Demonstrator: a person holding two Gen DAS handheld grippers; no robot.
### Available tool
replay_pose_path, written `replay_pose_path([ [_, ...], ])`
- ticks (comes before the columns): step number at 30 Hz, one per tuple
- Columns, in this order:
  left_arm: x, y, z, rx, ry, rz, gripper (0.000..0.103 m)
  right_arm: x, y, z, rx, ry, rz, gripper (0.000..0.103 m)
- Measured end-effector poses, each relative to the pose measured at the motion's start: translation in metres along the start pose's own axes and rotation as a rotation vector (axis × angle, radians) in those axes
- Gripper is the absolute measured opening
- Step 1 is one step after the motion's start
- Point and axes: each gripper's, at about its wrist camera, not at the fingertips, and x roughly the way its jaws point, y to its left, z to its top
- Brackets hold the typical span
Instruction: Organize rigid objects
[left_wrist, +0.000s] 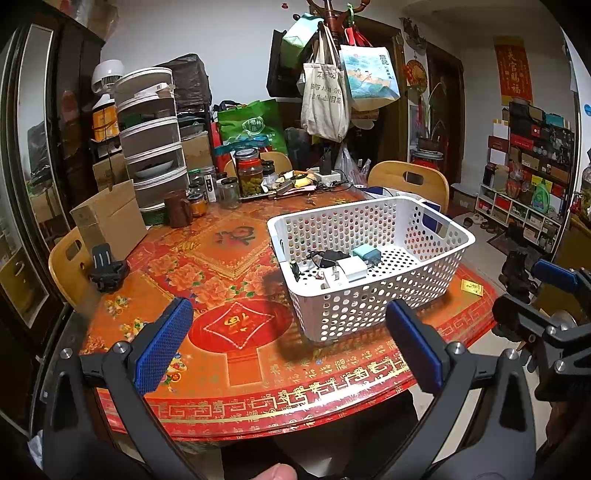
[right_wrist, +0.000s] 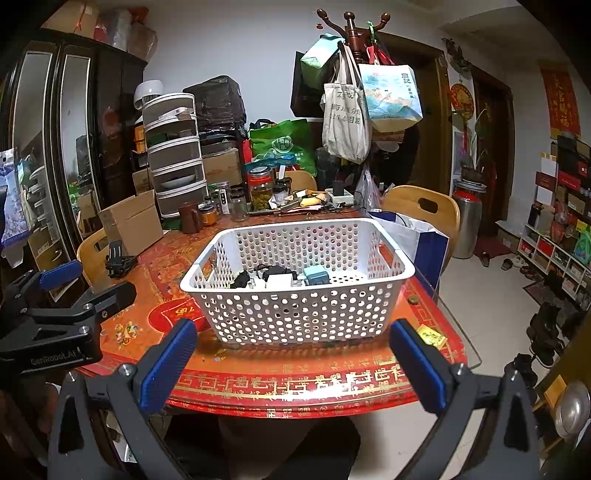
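A white perforated basket (left_wrist: 436, 221) stands on the red patterned table (left_wrist: 236, 354); it also shows in the right wrist view (right_wrist: 295, 317). Inside lie white chargers (left_wrist: 351, 267), a teal charger (left_wrist: 365, 254) and a black adapter with cable (left_wrist: 327, 256); the right wrist view shows the teal charger (right_wrist: 316, 277) and the black adapter (right_wrist: 242, 278). My left gripper (left_wrist: 288, 347) is open and empty, held above the table's near edge, left of the basket. My right gripper (right_wrist: 291, 365) is open and empty, in front of the basket.
A black folding stand (left_wrist: 105, 267) sits at the table's left. A cardboard box (left_wrist: 110, 218), jars (left_wrist: 251, 173) and a stacked drawer unit (left_wrist: 151, 144) crowd the far side. A small yellow packet (left_wrist: 472, 287) and a coin (right_wrist: 413, 299) lie right of the basket. Wooden chairs surround the table.
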Motion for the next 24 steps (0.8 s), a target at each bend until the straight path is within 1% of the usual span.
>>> replay_pose_path([
  [24,0.0067,-0.0069,-0.0042,0.001,0.015,0.002,0.103,0.0007,0.0036,-0.0015,-0.001,0.003,0.003,0.103],
])
